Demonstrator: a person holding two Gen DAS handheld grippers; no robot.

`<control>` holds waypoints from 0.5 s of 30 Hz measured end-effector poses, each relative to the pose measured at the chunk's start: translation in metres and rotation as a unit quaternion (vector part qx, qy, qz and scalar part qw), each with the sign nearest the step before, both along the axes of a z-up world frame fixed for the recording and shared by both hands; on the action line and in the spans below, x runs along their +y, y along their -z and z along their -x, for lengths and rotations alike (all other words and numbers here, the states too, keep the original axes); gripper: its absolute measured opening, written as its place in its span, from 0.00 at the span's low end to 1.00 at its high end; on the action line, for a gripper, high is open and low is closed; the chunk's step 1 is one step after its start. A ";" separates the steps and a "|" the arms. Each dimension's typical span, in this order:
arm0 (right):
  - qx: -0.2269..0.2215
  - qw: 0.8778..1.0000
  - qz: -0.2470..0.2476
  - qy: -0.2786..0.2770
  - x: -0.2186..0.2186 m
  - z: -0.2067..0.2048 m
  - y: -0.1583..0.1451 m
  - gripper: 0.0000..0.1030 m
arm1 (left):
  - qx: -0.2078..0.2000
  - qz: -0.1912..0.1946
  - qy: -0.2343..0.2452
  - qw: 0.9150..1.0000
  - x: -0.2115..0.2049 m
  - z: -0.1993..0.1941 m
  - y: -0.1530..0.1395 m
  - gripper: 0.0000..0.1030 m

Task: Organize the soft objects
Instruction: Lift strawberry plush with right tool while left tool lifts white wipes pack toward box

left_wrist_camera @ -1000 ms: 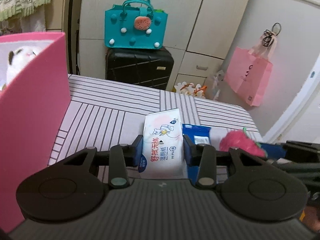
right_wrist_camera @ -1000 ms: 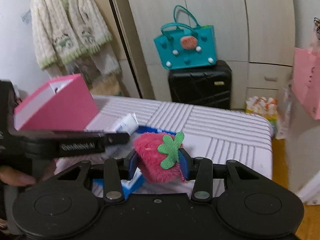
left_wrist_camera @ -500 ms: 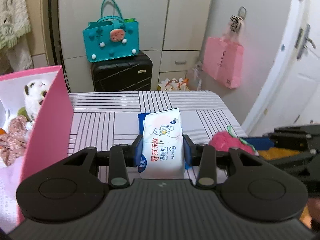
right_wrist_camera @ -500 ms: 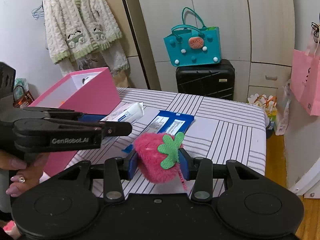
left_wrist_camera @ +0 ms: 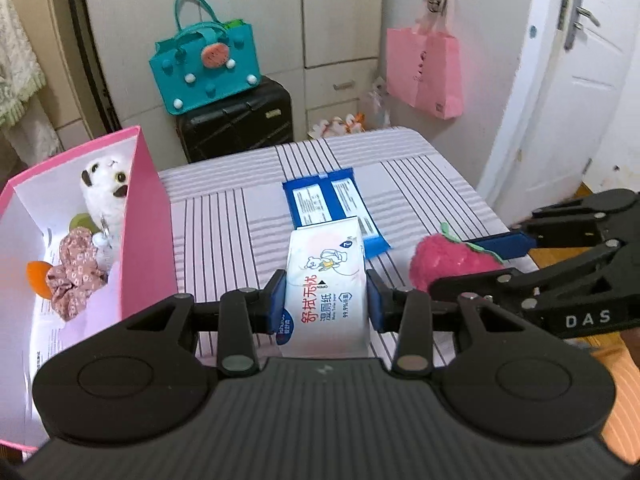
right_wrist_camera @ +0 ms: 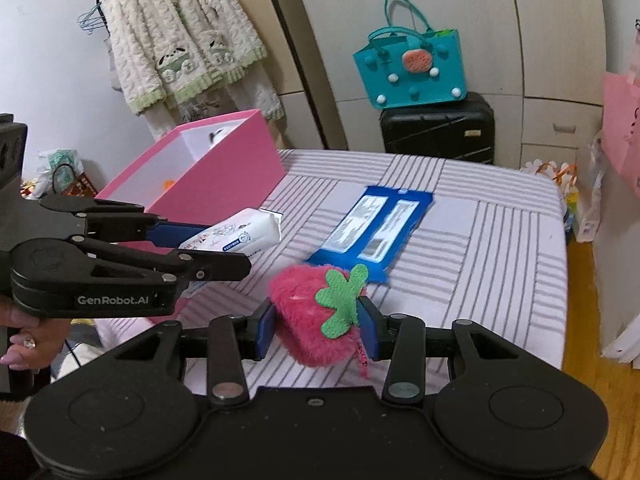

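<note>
My left gripper (left_wrist_camera: 326,300) is shut on a white wet-wipes pack (left_wrist_camera: 326,284) and holds it above the striped table (left_wrist_camera: 224,224); the pack also shows in the right wrist view (right_wrist_camera: 236,234). My right gripper (right_wrist_camera: 316,326) is shut on a pink plush strawberry (right_wrist_camera: 310,312) with a green leaf, seen from the left wrist view (left_wrist_camera: 448,258) just right of the wipes. An open pink box (left_wrist_camera: 146,216) at the left holds a white plush toy (left_wrist_camera: 106,184), a floral scrunchie (left_wrist_camera: 76,270) and an orange item. A blue pack (left_wrist_camera: 332,204) lies flat on the table ahead.
A teal felt bag (left_wrist_camera: 206,70) sits on a black suitcase (left_wrist_camera: 236,120) behind the table. A pink paper bag (left_wrist_camera: 426,72) hangs at the right by a white door. A fluffy cardigan (right_wrist_camera: 180,40) hangs at the left.
Both grippers have risen and pulled back with their objects still held. The box's inside and the blue pack have come into the left wrist view.
</note>
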State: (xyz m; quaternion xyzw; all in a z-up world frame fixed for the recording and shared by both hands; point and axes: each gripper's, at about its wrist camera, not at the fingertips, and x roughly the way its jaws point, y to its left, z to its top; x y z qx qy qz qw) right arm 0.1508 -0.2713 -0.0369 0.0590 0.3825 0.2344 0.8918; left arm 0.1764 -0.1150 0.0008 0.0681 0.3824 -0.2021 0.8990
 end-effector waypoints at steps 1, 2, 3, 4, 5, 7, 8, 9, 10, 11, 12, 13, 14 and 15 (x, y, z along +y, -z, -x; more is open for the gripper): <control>0.003 1.000 -0.002 -0.004 0.002 0.003 -0.001 0.46 | 0.005 0.001 0.005 1.000 0.002 0.002 -0.002 0.38; 0.005 1.000 -0.004 -0.007 0.004 0.006 -0.003 0.46 | 0.013 0.003 0.012 1.000 0.005 0.004 -0.004 0.38; 0.008 1.000 -0.006 -0.011 0.007 0.009 -0.004 0.46 | 0.019 0.005 0.017 1.000 0.008 0.006 -0.005 0.38; 0.010 1.000 -0.008 -0.015 0.009 0.011 -0.007 0.46 | 0.026 0.006 0.022 0.999 0.011 0.009 -0.007 0.38; 0.013 1.000 -0.010 -0.020 0.012 0.013 -0.009 0.46 | 0.031 0.007 0.026 0.999 0.015 0.011 -0.009 0.38; 0.018 0.999 -0.014 -0.028 0.017 0.019 -0.012 0.47 | 0.036 0.005 0.031 0.999 0.021 0.015 -0.012 0.38; 0.021 0.999 -0.016 -0.034 0.020 0.021 -0.014 0.47 | 0.039 0.003 0.034 0.999 0.025 0.018 -0.014 0.38; 0.026 0.999 -0.021 -0.040 0.023 0.023 -0.015 0.46 | 0.043 0.003 0.037 0.998 0.029 0.020 -0.016 0.38; 0.030 0.998 -0.024 -0.044 0.026 0.024 -0.017 0.47 | 0.050 0.004 0.038 0.998 0.034 0.021 -0.018 0.38; 0.035 0.998 -0.027 -0.049 0.029 0.025 -0.018 0.47 | 0.058 0.006 0.040 0.997 0.038 0.022 -0.019 0.38; 0.040 0.997 -0.030 -0.055 0.033 0.027 -0.019 0.47 | 0.067 0.009 0.043 0.997 0.042 0.022 -0.021 0.38; 0.043 0.997 -0.031 -0.060 0.037 0.028 -0.021 0.47 | 0.079 0.013 0.044 0.996 0.047 0.023 -0.023 0.38; 0.045 0.996 -0.030 -0.066 0.041 0.029 -0.022 0.47 | 0.087 0.015 0.046 0.995 0.051 0.024 -0.024 0.38; 0.047 0.996 -0.028 -0.072 0.045 0.031 -0.024 0.47 | 0.093 0.017 0.047 0.994 0.056 0.026 -0.026 0.38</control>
